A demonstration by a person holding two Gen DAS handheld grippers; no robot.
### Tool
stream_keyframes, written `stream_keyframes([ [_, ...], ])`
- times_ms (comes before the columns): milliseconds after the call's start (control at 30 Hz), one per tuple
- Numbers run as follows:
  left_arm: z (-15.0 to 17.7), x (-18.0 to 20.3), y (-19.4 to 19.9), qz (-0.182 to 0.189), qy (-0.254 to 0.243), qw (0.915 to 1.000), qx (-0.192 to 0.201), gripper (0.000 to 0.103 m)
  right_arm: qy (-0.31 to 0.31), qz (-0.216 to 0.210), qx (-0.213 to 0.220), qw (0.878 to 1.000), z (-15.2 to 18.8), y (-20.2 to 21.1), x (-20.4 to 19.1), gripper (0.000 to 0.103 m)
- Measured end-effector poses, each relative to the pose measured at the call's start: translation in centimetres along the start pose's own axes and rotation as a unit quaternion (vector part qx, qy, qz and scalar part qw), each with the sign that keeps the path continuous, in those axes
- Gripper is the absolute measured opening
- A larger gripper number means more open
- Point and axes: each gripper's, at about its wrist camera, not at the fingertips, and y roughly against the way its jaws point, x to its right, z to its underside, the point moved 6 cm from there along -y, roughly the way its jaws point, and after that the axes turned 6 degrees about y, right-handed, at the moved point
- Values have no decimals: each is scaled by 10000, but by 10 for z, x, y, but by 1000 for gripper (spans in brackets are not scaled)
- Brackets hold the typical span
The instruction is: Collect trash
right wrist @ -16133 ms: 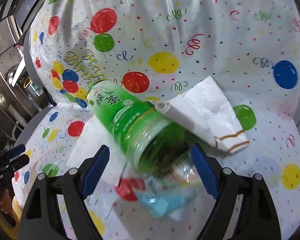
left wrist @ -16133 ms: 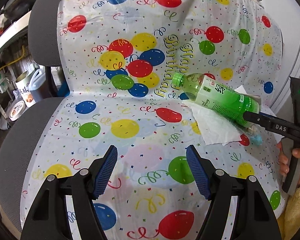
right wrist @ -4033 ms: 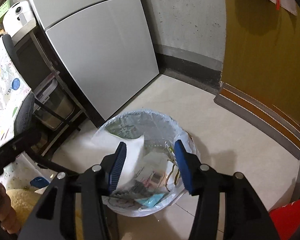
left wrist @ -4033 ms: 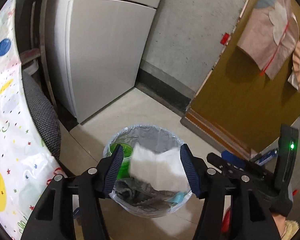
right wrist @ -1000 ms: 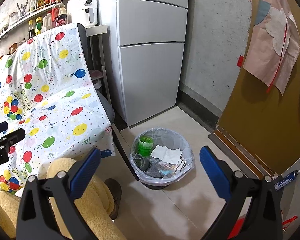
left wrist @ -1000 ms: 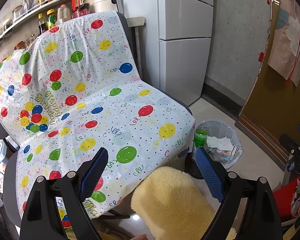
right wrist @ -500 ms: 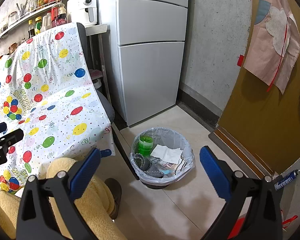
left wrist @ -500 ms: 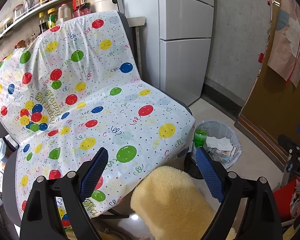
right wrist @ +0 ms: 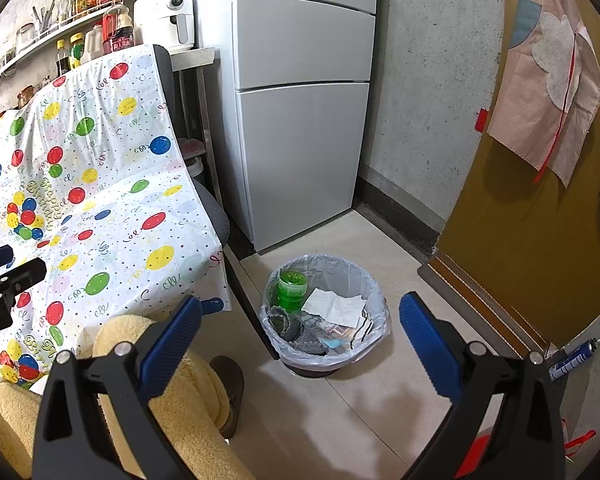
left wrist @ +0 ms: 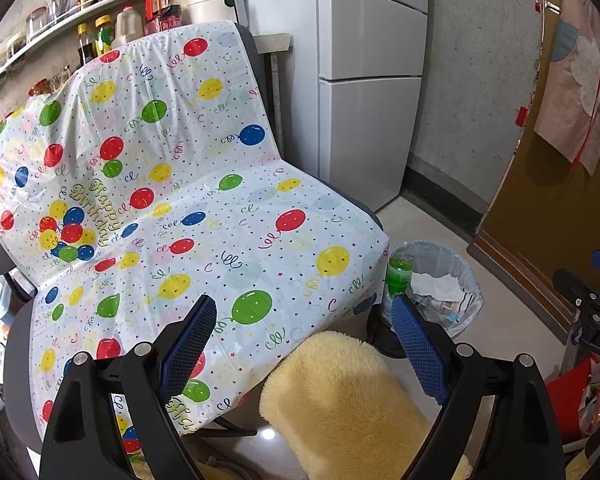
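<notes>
Both grippers empty, jaws wide apart.
The left gripper (left wrist: 304,344) and right gripper (right wrist: 300,336) hold nothing; the trash bin (right wrist: 374,300) (green bottle (right wrist: 292,286) and tissue (right wrist: 332,306) inside) sits at twelve o'clock between the right jaws.

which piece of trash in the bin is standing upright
The green bottle, at the bin's left side with its round end facing up. The white paper napkin lies flat beside it, as do the wrappers.

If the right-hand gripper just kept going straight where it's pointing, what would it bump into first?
Probably the trash bin on the floor. It sits between the open fingers of the right gripper, with the green bottle and white paper inside. Nothing shows in between, though depth is hard to judge.
</notes>
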Motion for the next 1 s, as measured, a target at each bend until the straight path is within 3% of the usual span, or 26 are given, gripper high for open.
stream_keyframes([
  [733, 1, -3, 2, 97, 98, 9999, 46, 89, 52, -69, -32, 10000, -1, -7, -7, 97],
  [867, 6, -24, -14, 59, 427, 9988, -210, 89, 230, -293, -236, 9990, 1, -25, -26, 97],
  [1000, 19, -68, -38, -133, 857, 9952, -448, 89, 531, -659, -514, 9951, -6, -57, -62, 97],
])
